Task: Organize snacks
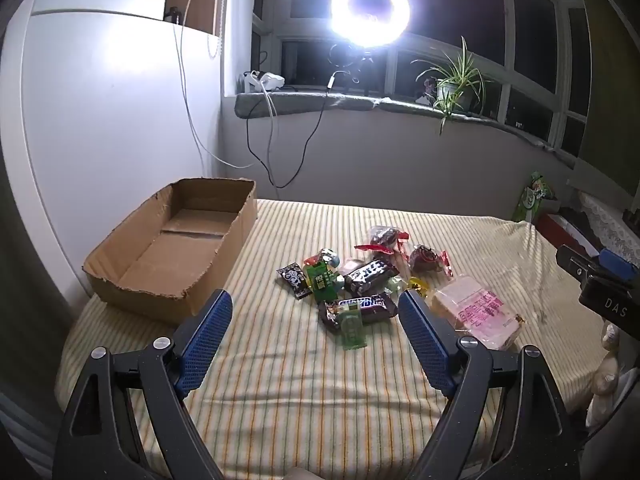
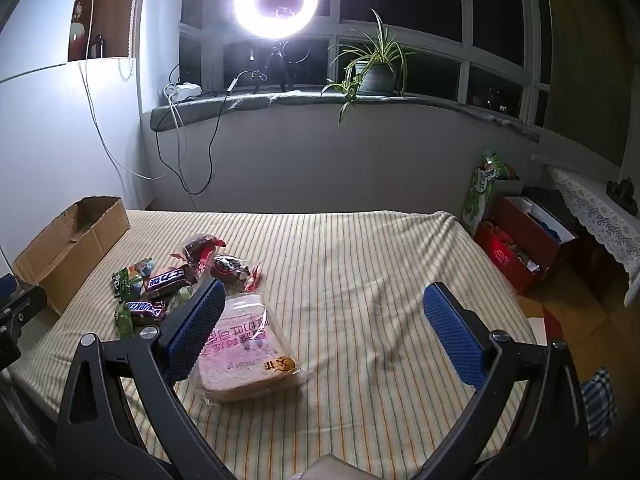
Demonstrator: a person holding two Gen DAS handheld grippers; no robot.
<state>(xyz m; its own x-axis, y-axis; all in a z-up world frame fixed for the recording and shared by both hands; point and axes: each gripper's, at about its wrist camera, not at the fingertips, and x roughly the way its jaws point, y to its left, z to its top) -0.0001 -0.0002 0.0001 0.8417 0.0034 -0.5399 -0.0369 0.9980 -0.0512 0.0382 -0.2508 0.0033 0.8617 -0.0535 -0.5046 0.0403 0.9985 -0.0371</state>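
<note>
A heap of small wrapped snacks (image 1: 360, 280) lies mid-table on the striped cloth: dark chocolate bars (image 1: 362, 306), green packets (image 1: 350, 330) and red-wrapped sweets (image 1: 384, 236). A bagged slice of bread (image 1: 476, 312) with pink print rests at the heap's right. My left gripper (image 1: 316, 300) hovers open in front of the heap, nothing between its blue pads. From the right wrist, the bread (image 2: 248, 348) lies just right of the left finger, the snacks (image 2: 160, 284) farther left. My right gripper (image 2: 320, 292) is open and empty. An empty cardboard box (image 1: 176, 248) stands at the left.
The table wears a yellow striped cloth (image 2: 360, 280). A ring light (image 1: 370, 10) and a potted plant (image 1: 456, 88) stand on the windowsill behind, cables hanging down the wall. Red boxes and a green bag (image 2: 480, 192) sit on the floor at the right.
</note>
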